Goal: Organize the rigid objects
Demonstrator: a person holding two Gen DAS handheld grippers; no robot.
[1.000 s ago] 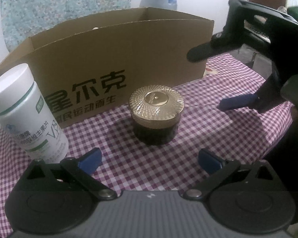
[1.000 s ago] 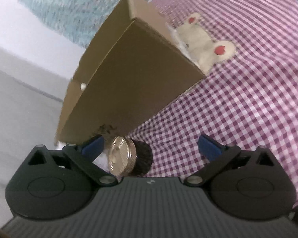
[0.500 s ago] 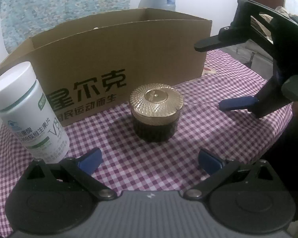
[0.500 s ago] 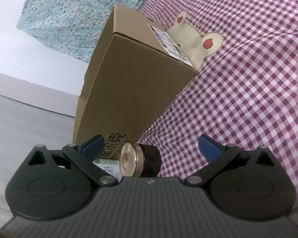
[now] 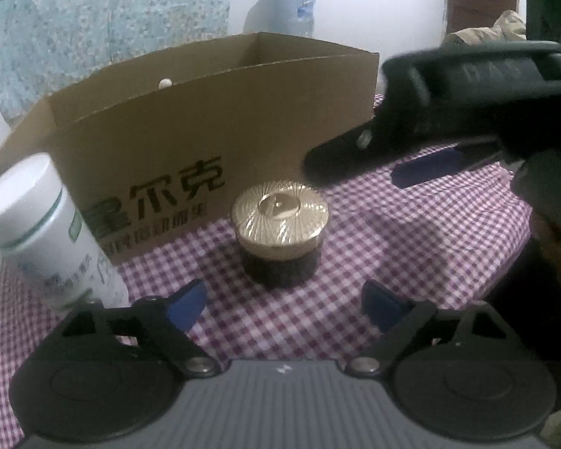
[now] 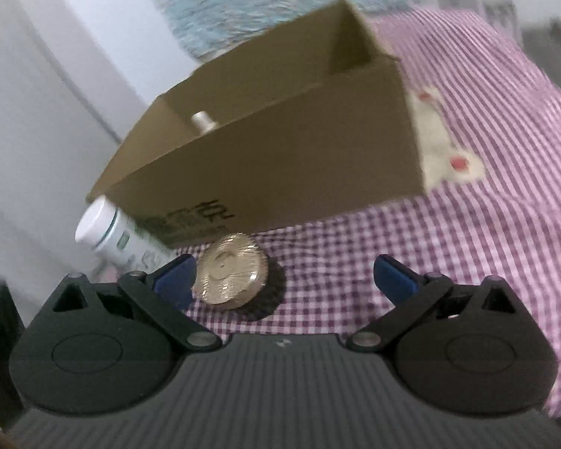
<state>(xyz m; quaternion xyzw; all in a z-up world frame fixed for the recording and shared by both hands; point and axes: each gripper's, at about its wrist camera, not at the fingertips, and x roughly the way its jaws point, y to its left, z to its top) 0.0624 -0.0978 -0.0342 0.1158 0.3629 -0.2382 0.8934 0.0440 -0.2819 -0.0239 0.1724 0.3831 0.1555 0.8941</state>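
Box [image 5: 213, 112] wall hides all but 1 white cap [image 5: 165, 83] inside.

I read black characters "尔克" on the front of the cardboard box [image 5: 213, 127]. The smaller line beneath was blurred. The white bottle's [image 5: 37, 232] label was illegible to me.

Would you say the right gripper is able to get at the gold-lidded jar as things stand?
Probably yes: the right gripper is open, and the gold-lidded jar stands upright just ahead by its left finger, apart from the cardboard box and white bottle.
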